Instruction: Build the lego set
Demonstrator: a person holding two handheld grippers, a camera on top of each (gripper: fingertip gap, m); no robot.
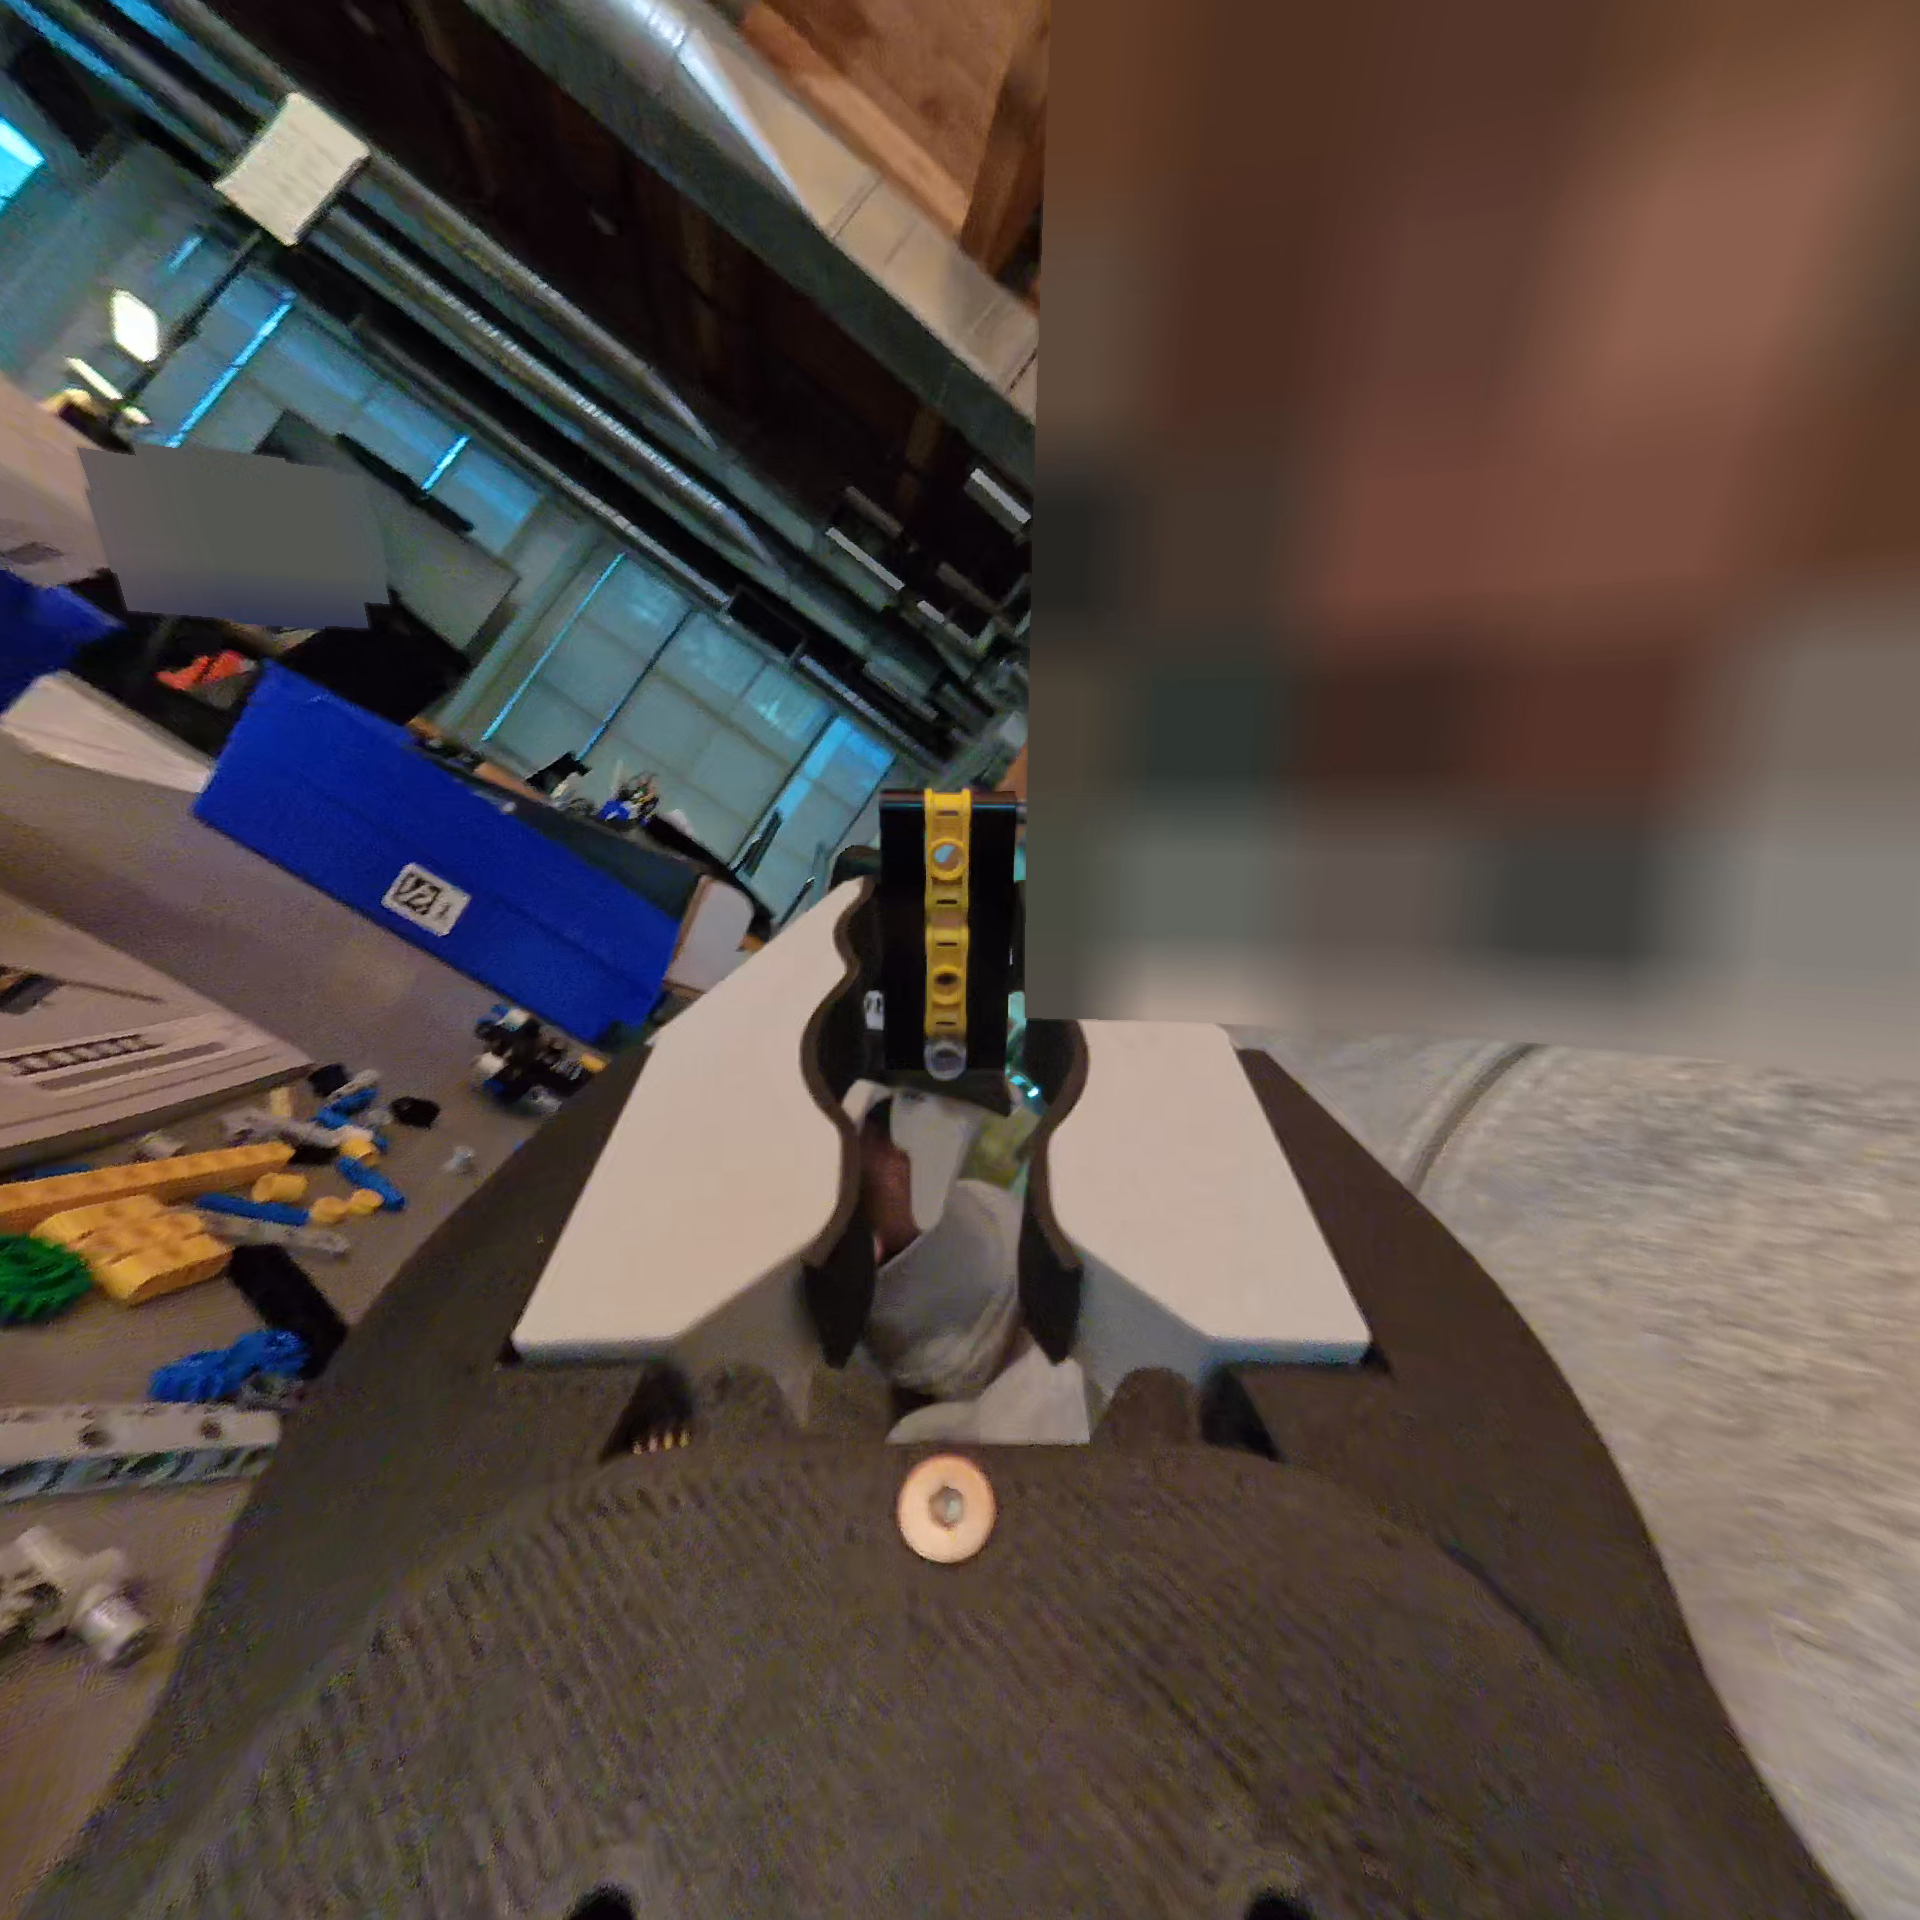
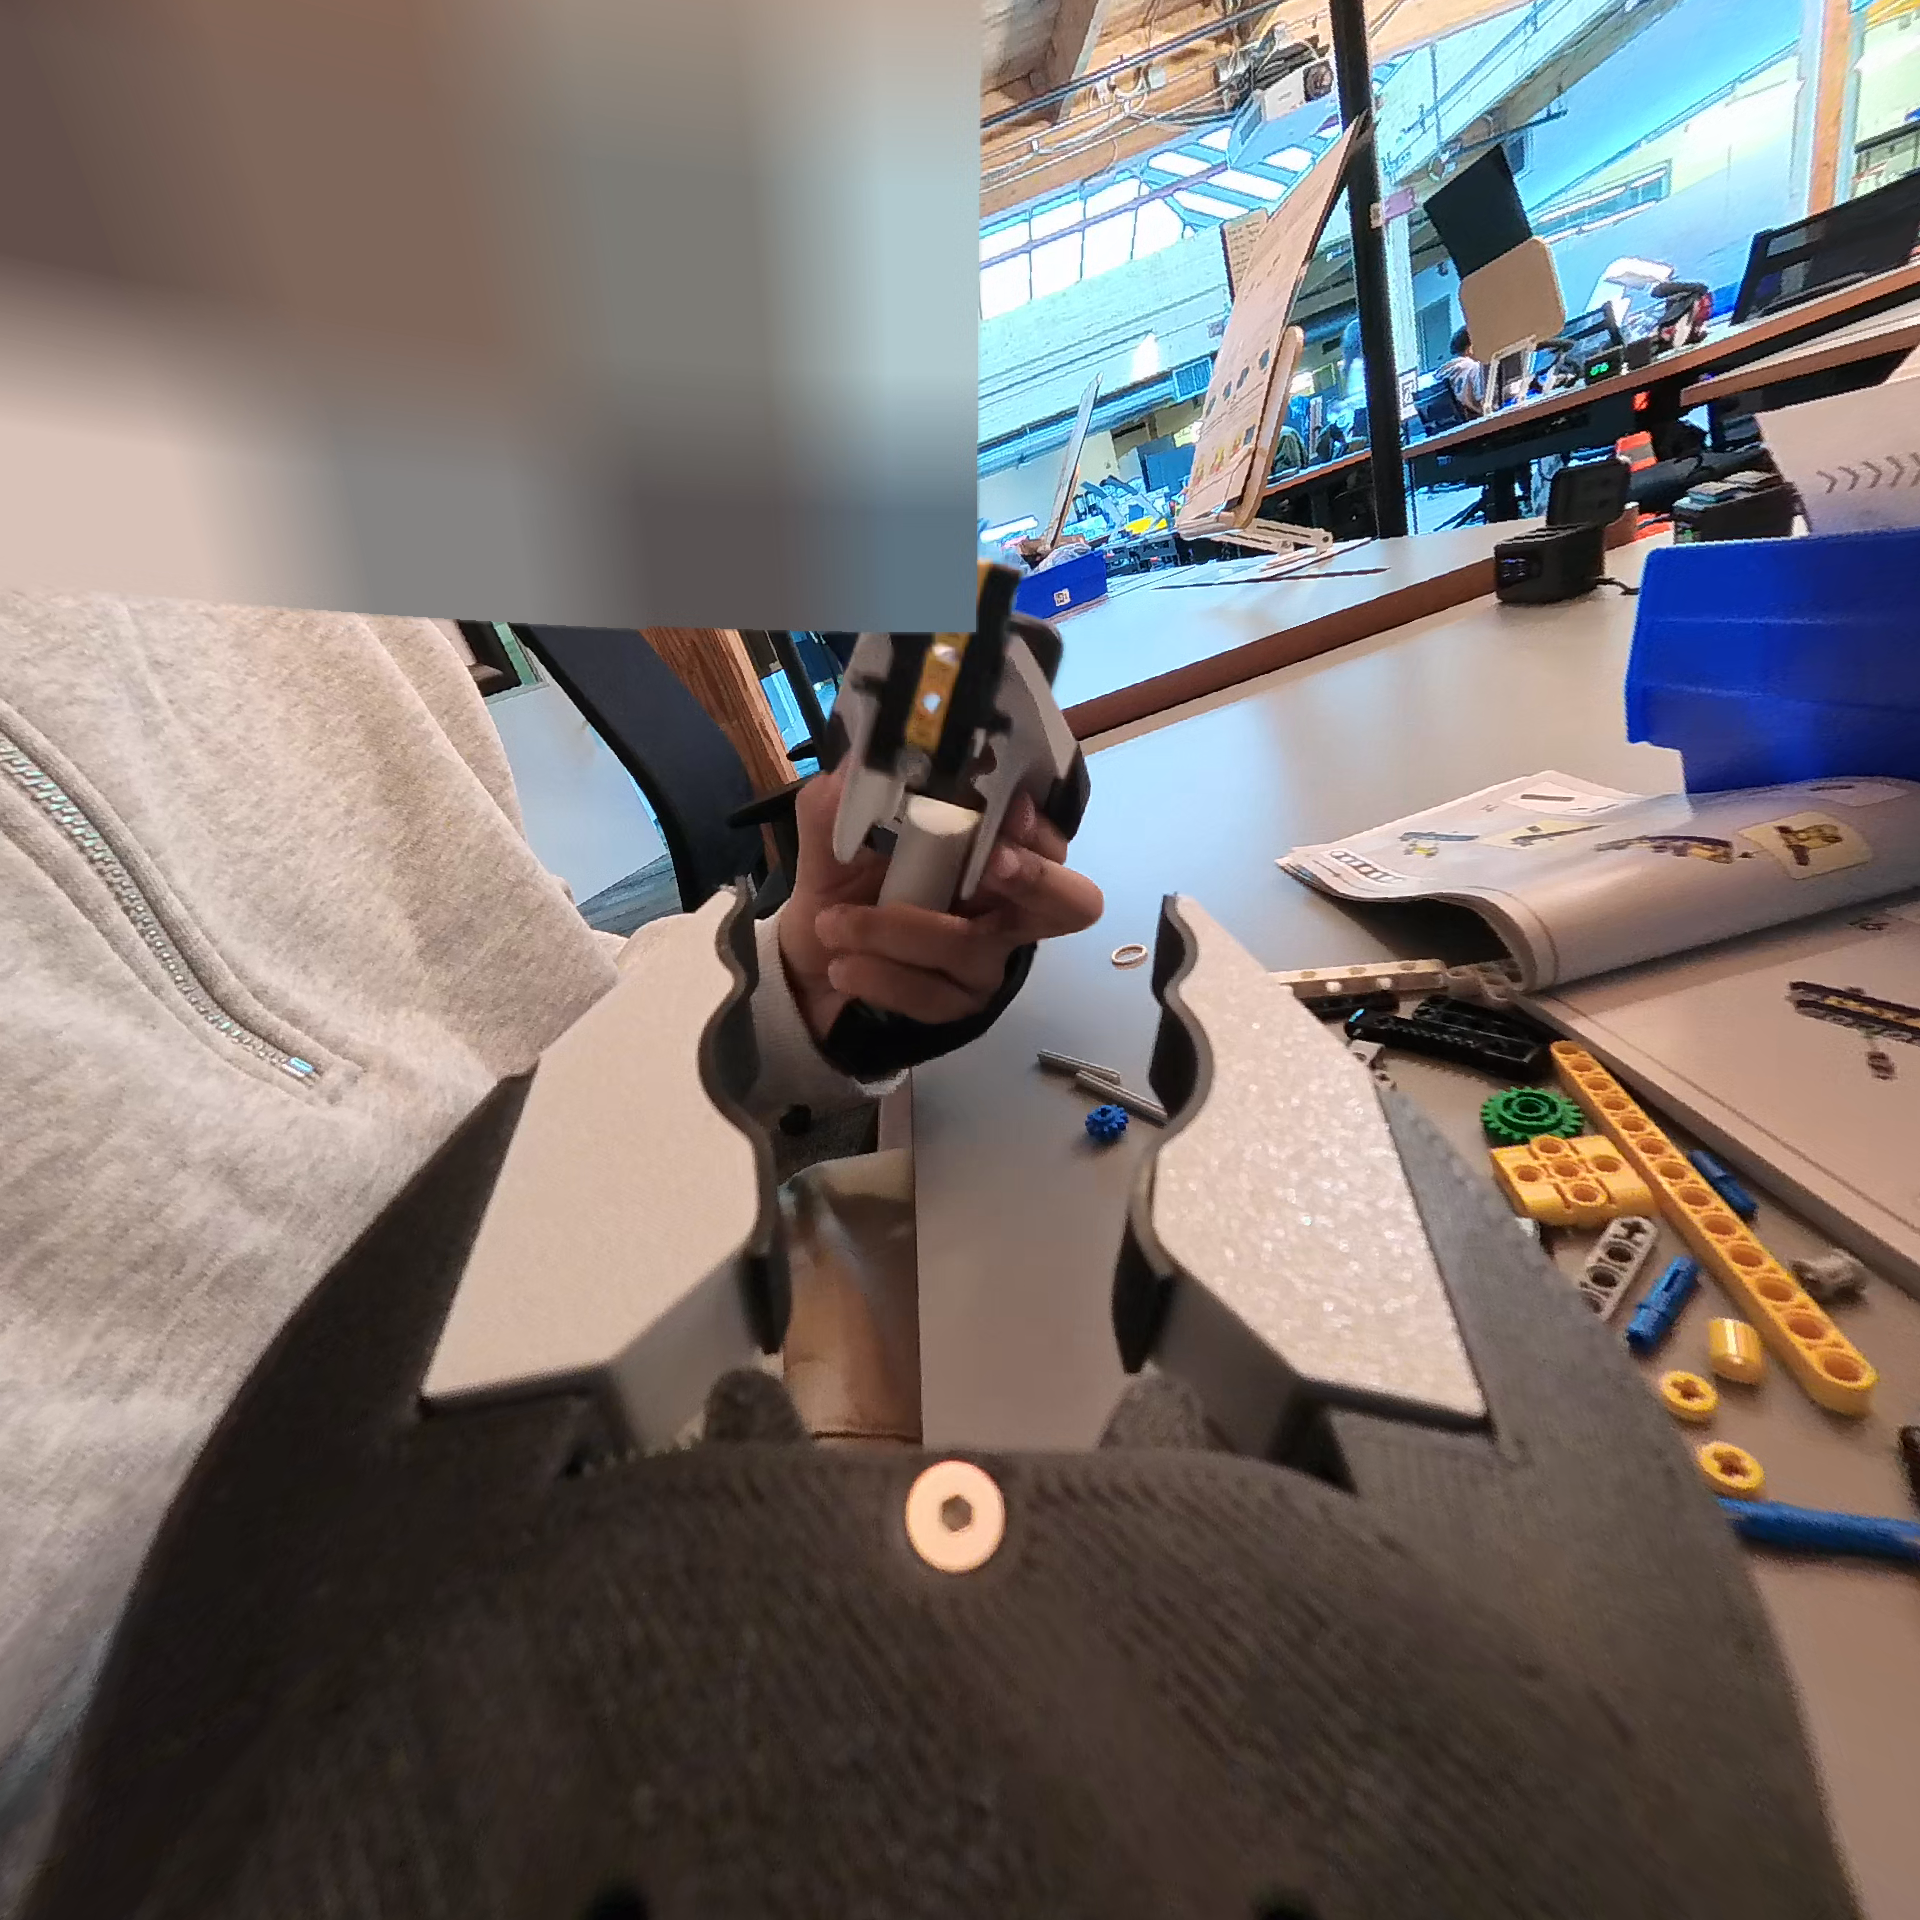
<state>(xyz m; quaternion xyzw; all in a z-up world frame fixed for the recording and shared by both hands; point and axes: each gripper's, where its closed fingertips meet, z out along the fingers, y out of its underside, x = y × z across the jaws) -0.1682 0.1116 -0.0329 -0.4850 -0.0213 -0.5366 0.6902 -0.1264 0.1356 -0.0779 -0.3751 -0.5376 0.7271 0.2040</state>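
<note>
Raised left gripper (image 1: 943, 997) grips yellow-black assembly (image 1: 945, 925).

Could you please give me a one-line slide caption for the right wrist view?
Open right gripper faces the left gripper, raised and clamping a black-and-yellow piece, loose parts on the table.

A blue bin (image 1: 436, 862) with a small white sticker lies on the grey table (image 1: 312, 966), and another blue bin (image 2: 1777, 665) stands at the far right in the right wrist view; beyond it sits a small black box (image 2: 1553, 561). A wooden stand (image 2: 1262, 416) rises farther back; a dark office chair (image 2: 665, 748) waits beside the table (image 2: 1299, 727); a grey zipped sweater (image 2: 208, 935) fills the left.
</note>
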